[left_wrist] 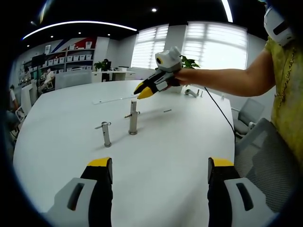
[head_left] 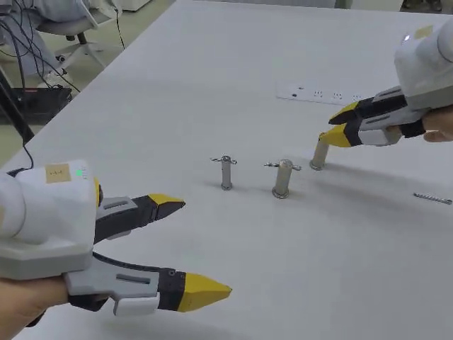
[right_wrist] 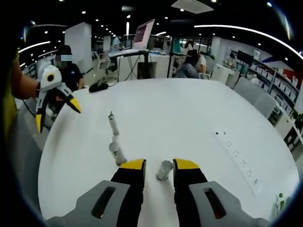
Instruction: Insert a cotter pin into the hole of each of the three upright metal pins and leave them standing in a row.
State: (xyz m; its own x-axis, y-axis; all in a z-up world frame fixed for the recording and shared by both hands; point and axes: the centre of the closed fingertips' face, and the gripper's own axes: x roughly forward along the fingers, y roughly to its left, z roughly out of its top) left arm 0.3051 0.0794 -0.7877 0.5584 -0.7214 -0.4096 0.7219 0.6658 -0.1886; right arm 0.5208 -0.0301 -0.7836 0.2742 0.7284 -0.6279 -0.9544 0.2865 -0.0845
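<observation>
Three silvery metal pins [head_left: 282, 178], mid-frame, have a dull sheen. The counter [head_left: 212, 92] is smooth matt white. Left claw [head_left: 204, 246] and right claw [head_left: 329, 129]: matt black and yellow plastic.

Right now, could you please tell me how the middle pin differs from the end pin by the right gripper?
The middle pin carries a cotter pin through its top; the end pin shows none. The middle pin stands free; the end pin stands at the right gripper, jaws open. Both are upright.
</observation>
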